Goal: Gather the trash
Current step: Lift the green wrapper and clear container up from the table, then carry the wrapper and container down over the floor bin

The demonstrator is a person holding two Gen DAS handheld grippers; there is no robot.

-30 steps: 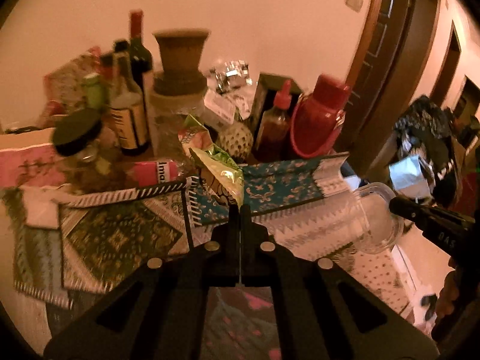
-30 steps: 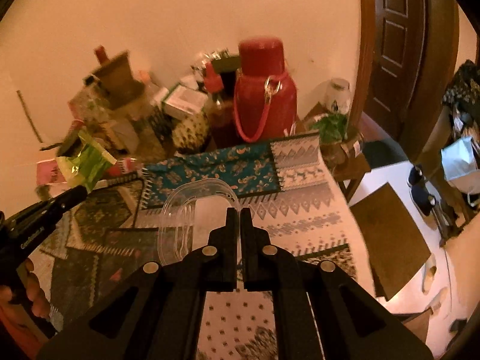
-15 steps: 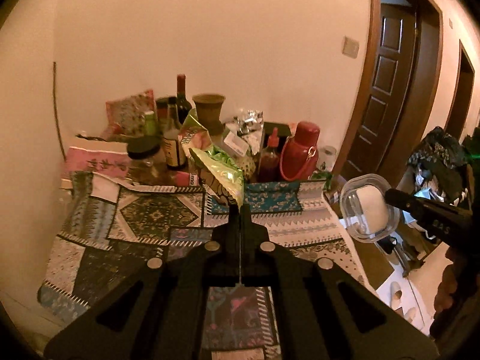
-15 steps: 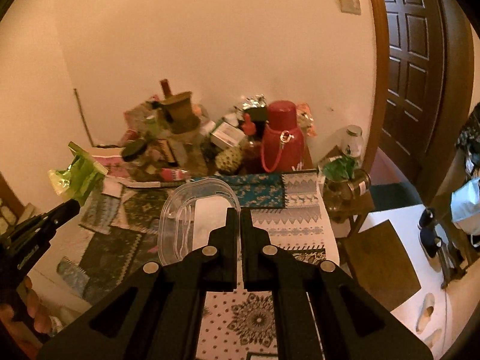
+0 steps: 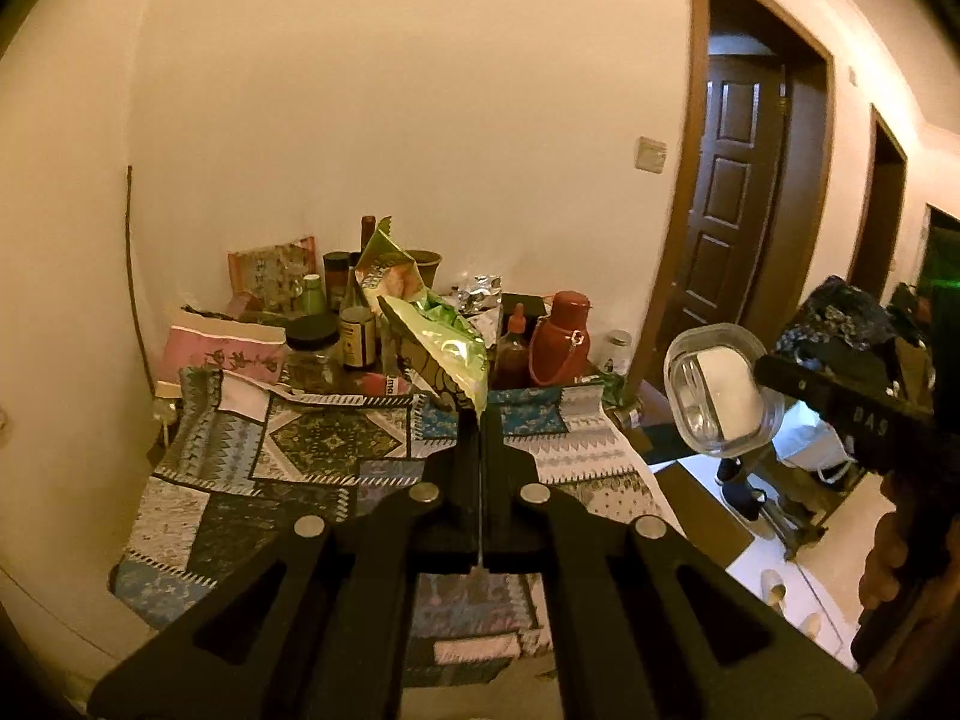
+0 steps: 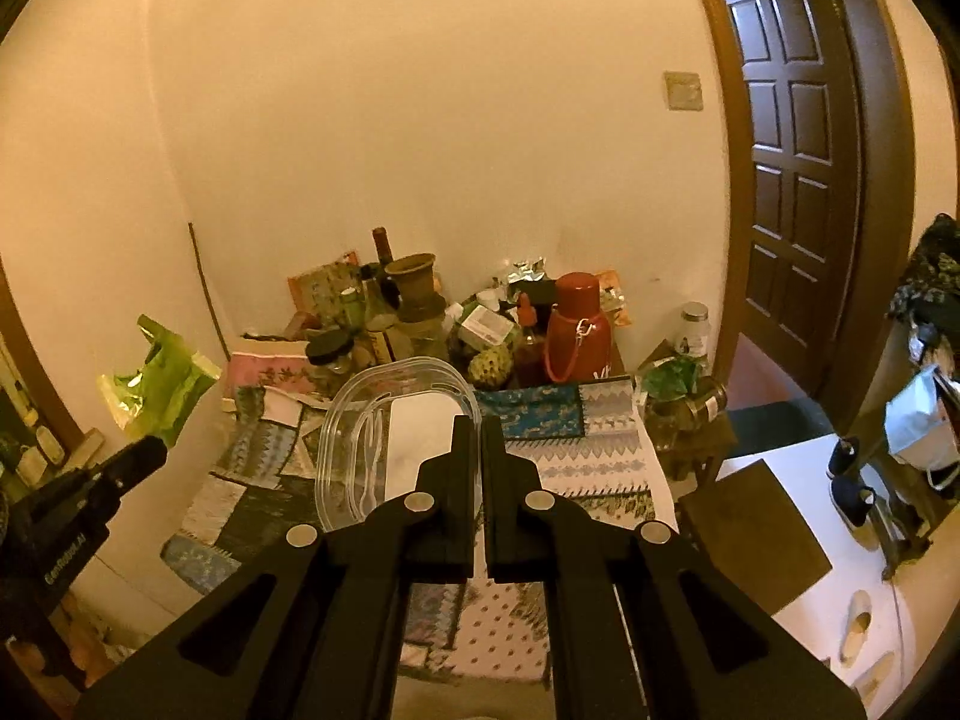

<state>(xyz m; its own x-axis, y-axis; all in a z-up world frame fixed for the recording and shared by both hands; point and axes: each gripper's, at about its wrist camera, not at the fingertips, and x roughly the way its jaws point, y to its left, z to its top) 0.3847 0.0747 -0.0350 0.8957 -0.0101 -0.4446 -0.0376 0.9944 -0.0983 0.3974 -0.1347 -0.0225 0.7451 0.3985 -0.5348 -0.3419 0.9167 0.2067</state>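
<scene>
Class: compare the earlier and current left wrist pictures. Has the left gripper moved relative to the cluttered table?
Yes. The left gripper, shut on the green wrapper, has pulled back and up from the table: the red flask and bottles now look smaller and farther away.

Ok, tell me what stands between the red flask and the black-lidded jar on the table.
Right wrist view: a green scaly fruit between the red flask and black-lidded jar.
</scene>
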